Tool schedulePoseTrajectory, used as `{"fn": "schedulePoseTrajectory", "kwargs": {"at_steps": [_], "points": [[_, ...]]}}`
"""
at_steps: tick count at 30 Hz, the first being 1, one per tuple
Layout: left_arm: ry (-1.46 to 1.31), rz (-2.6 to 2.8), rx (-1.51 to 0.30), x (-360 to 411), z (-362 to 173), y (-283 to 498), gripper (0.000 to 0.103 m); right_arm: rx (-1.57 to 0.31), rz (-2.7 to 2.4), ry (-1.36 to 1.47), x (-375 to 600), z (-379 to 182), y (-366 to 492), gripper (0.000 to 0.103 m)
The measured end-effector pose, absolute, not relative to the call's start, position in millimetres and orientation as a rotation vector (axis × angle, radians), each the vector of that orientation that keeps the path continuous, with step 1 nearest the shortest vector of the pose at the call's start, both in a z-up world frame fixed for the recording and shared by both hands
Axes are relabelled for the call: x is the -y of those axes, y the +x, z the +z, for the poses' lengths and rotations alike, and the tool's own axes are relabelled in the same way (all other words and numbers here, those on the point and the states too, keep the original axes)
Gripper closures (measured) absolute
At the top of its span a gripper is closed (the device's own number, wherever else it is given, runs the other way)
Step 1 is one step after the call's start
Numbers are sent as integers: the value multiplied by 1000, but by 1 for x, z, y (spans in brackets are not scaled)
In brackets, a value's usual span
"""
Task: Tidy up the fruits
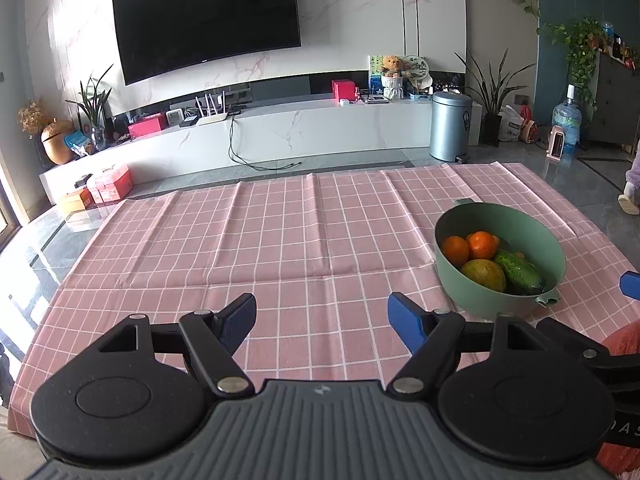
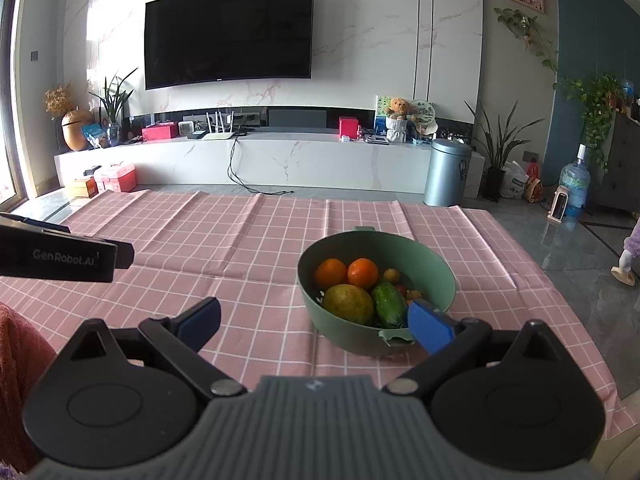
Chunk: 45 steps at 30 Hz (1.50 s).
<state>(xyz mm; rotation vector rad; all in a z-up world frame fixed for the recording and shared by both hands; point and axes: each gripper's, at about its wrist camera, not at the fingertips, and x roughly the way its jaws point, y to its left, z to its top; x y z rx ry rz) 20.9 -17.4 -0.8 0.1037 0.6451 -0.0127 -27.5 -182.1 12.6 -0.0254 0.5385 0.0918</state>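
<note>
Television (image 2: 229, 34): large, black, wall-mounted on white veined marble panelling, above a long white media bench (image 2: 280, 158) crowded with small boxes and ornaments.

Tablecloth (image 1: 248, 248): pink with a white grid, creased along fold lines, spread over the table in the foreground; bare across its left and middle.

Pedal bin (image 2: 446, 172): cylindrical, blue-grey metal, set on the tiled floor beyond the table's far edge, beside a potted plant (image 2: 498, 140).

Bowl (image 2: 436, 268): pale green, round, with small lug handles, placed on the right part of the cloth. The fruit is held inside it: two oranges (image 2: 346, 273) at the back, a yellow-green round fruit (image 2: 348, 304) in front, a cucumber (image 2: 389, 305) laid beside it, and several small fruits behind, too small to be identified.

Right gripper (image 2: 316, 320): held low over the cloth, blue-padded fingers spread wide, nothing held; its right finger overlaps the bowl's near rim in view.

Left gripper (image 1: 322, 322): held level over bare cloth left of the bowl, fingers likewise parted and empty.
</note>
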Motion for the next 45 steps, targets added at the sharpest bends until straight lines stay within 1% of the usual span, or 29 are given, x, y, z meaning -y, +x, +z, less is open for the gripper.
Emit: {"fn": "schedulePoseTrajectory", "kwargs": {"at_steps": [15, 19, 45], "points": [[73, -12, -647, 10, 1, 20, 15, -530, 106, -55, 172, 15, -29, 6], [74, -11, -645, 9, 1, 20, 15, -530, 109, -59, 171, 16, -29, 5], [67, -6, -654, 5, 3, 21, 15, -541, 137, -62, 166, 17, -29, 5]]}}
